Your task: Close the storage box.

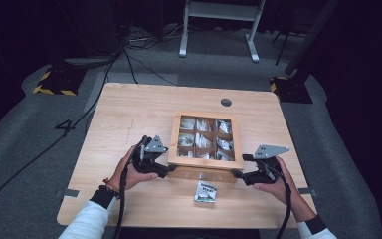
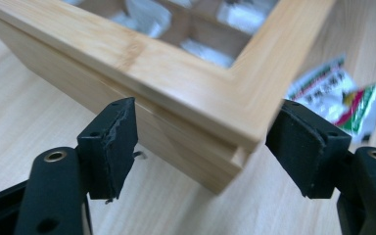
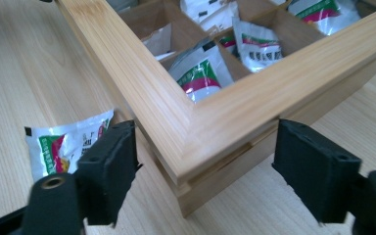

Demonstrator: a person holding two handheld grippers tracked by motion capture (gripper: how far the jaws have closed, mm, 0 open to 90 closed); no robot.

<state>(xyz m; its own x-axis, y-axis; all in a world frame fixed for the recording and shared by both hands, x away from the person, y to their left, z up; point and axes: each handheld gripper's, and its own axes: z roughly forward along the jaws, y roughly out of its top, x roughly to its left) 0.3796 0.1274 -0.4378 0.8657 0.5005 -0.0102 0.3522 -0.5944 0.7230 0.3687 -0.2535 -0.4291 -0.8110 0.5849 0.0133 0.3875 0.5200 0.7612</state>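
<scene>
Bamboo box (image 1: 205,140) sits lidded; our left gripper (image 2: 203,147) and right gripper (image 3: 205,166) straddle its corners, jaws spread, one sachet (image 1: 205,192) left outside.

Dark lab, floor cables (image 1: 129,59), hazard-taped stands (image 1: 54,82)

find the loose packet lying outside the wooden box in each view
High view: packet lies low centre, just in front of the box.
Left gripper view: right edge, past the box corner.
Right gripper view: lower left.
Shared landmark: the box's front side.
</scene>
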